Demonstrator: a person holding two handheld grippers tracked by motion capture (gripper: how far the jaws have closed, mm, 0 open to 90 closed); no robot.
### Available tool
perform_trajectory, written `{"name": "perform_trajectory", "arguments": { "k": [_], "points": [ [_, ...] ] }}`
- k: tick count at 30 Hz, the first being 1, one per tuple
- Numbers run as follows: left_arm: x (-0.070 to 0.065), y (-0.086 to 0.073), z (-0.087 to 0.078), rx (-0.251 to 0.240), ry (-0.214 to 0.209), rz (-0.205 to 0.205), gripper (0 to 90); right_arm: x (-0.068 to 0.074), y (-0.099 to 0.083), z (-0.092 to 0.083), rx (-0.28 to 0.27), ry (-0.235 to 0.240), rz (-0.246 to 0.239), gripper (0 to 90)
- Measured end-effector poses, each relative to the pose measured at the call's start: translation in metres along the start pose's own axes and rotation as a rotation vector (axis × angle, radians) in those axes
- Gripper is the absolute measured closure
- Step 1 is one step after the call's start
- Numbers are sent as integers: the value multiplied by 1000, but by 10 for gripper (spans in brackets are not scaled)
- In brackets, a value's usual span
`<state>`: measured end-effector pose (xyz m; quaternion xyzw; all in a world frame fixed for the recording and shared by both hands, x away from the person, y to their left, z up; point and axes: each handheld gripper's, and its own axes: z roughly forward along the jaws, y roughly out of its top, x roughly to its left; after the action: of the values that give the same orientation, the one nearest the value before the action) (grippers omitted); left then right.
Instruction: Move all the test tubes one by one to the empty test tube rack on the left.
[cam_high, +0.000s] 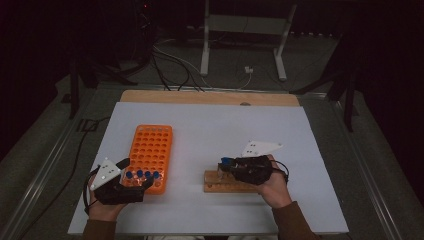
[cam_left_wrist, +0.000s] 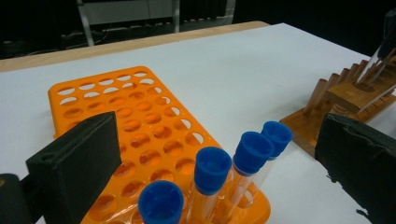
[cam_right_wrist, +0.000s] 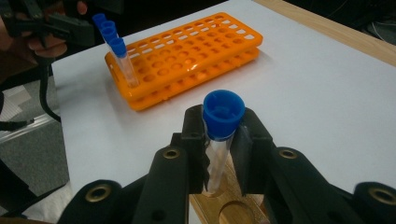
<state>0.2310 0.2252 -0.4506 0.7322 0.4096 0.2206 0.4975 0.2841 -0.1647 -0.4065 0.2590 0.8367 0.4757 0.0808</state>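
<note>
The right gripper has its black fingers clenched on a clear glass test tube with a blue cap, gripping just under the cap so the tube hangs near upright and its lower end can be steered into a hole. The tube's foot sits at or just inside a round hole of the low brown wooden tube stand on the white worktop; how deep it sits can't be told. In the high view the right hand comes from the bottom edge, sleeve low, gripper lying roughly level and aimed leftward over the stand's near-left end. Judged step: seating this tube in the wooden stand, likely moved over from the rack. The orange plastic multi-hole tube rack lies well apart to the left, with four more blue-capped tubes standing in a row at its near edge, slightly tilted because the holes are loose. The left gripper rests at that near end of the rack, fingers released and wide either side of the row of caps, touching none of them; it looks placed to steady the rack or take the next tube. The left hand sits low on the worktop, wrist level, gripper pointing forward and rightward.
</note>
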Motion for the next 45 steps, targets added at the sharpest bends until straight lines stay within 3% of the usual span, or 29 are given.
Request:
{"name": "perform_trajectory", "arguments": {
  "k": [17, 30, 45],
  "points": [
    [-4, 3, 1, -3, -9, 7, 9, -3, 15, -9, -31, -5, 6, 769],
    [-12, 16, 3, -6, -25, 38, 8, -7, 28, -15, -47, -14, -3, 769],
    [-35, 37, 21, 4, -97, 76, 13, -12, 42, -11, -58, -13, 8, 769]
  ]
}}
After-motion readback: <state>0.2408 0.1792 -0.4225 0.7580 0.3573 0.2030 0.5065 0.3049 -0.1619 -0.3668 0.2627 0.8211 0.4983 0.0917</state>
